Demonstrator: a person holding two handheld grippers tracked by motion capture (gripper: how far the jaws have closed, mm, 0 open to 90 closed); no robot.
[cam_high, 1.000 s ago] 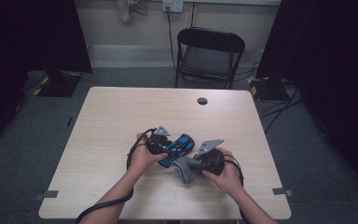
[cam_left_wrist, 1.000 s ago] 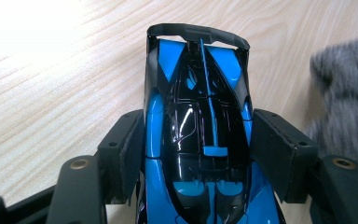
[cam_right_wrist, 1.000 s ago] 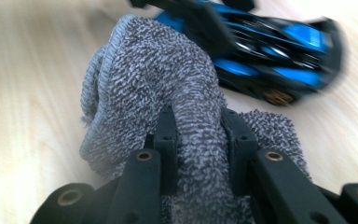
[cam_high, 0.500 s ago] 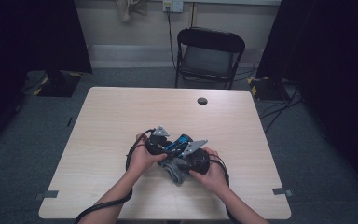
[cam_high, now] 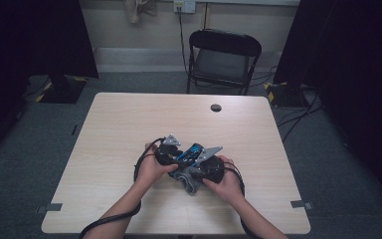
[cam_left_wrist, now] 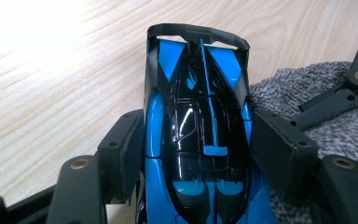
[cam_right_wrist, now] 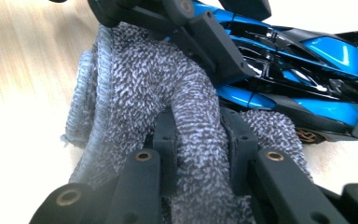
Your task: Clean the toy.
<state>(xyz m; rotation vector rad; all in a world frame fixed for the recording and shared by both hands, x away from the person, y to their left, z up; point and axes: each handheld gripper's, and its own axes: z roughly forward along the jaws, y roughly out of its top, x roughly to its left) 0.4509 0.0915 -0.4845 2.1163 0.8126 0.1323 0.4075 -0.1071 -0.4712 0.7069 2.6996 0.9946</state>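
The toy car's [cam_left_wrist: 200,135] nose is cut off by the frame's bottom edge, between the left tongs [cam_left_wrist: 198,154].

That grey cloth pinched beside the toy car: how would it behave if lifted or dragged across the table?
The grey cloth looks floppy: it bunches into a ridge where the right hand-held gripper pinches it, so lifted it would probably drape. Its fuzzy knit weave suggests it is light and grips rather than slides. Dragged, it may nudge the blue toy car, which it lies against.

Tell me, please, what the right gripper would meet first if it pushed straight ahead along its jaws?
Probably the blue toy car: it lies just beyond the grey cloth that the right gripper pinches, though depth is hard to judge.
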